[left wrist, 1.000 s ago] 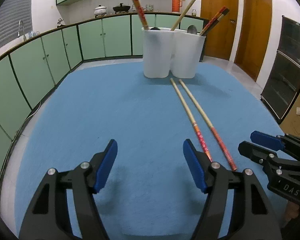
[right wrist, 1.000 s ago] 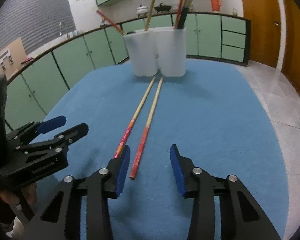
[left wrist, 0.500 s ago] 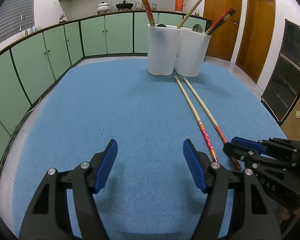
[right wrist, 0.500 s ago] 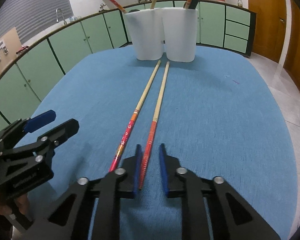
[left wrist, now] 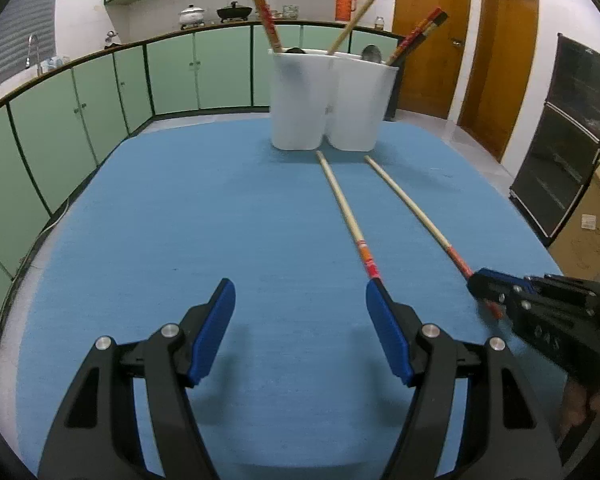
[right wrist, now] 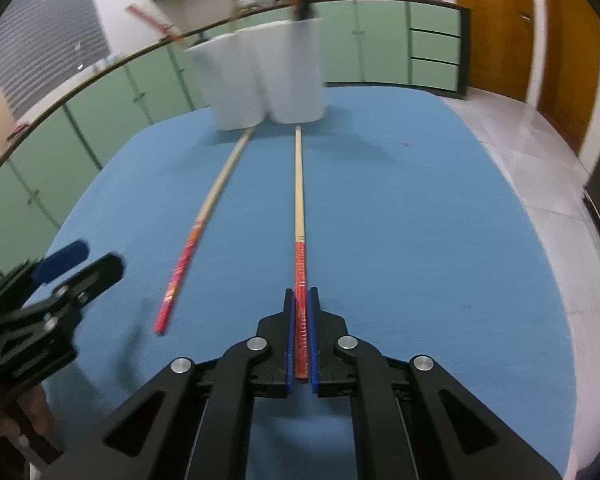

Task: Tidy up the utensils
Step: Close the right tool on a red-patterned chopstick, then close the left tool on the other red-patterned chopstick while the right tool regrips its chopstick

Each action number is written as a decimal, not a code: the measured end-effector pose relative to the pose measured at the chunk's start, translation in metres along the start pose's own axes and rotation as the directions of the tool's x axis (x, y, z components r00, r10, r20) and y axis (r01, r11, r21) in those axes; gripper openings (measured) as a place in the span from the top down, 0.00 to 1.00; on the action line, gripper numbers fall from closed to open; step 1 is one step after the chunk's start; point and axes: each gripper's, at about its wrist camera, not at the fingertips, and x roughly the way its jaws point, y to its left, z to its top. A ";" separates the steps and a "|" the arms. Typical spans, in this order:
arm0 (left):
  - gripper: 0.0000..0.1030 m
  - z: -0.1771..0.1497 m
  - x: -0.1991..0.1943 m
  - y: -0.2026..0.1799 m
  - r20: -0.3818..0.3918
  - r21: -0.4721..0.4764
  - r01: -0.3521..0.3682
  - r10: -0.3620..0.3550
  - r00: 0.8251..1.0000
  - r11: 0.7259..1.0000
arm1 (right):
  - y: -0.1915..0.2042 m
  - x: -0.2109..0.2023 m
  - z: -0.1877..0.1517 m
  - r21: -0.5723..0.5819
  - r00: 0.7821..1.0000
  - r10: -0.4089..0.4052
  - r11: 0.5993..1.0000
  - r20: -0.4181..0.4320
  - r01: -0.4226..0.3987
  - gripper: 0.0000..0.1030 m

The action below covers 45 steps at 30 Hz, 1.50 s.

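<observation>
Green kitchen cabinets ring the blue worktop; my right gripper clamps one red-ended wooden chopstick, my left gripper gapes wide beside the other red-ended wooden chopstick.

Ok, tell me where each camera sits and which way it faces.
Left wrist: on the open left gripper, facing the white holders across the blue mat; right gripper at right.
Right wrist: on the right gripper, shut on a chopstick; left gripper at left.
Shared: holders, mat, the loose chopstick.
</observation>
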 end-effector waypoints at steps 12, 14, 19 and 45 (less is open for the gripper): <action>0.36 -0.002 0.012 -0.027 -0.047 0.032 0.056 -0.054 0.997 0.998 | -0.024 0.011 0.019 0.040 1.000 0.001 0.999 0.025 -0.002 0.94; 0.36 -0.003 0.017 -0.030 -0.064 0.045 0.056 -0.053 0.997 0.997 | -0.025 0.009 0.018 0.040 0.999 0.017 0.999 0.029 -0.018 0.93; 0.44 -0.004 0.030 -0.035 -0.125 0.058 0.050 -0.042 0.991 0.997 | -0.028 -0.002 0.015 0.043 0.998 0.031 0.999 0.058 -0.033 0.92; 0.52 -0.014 0.021 -0.041 -0.124 0.056 0.070 -0.063 0.990 0.996 | -0.022 -0.015 -0.014 -0.010 0.998 0.060 0.998 0.030 -0.059 0.82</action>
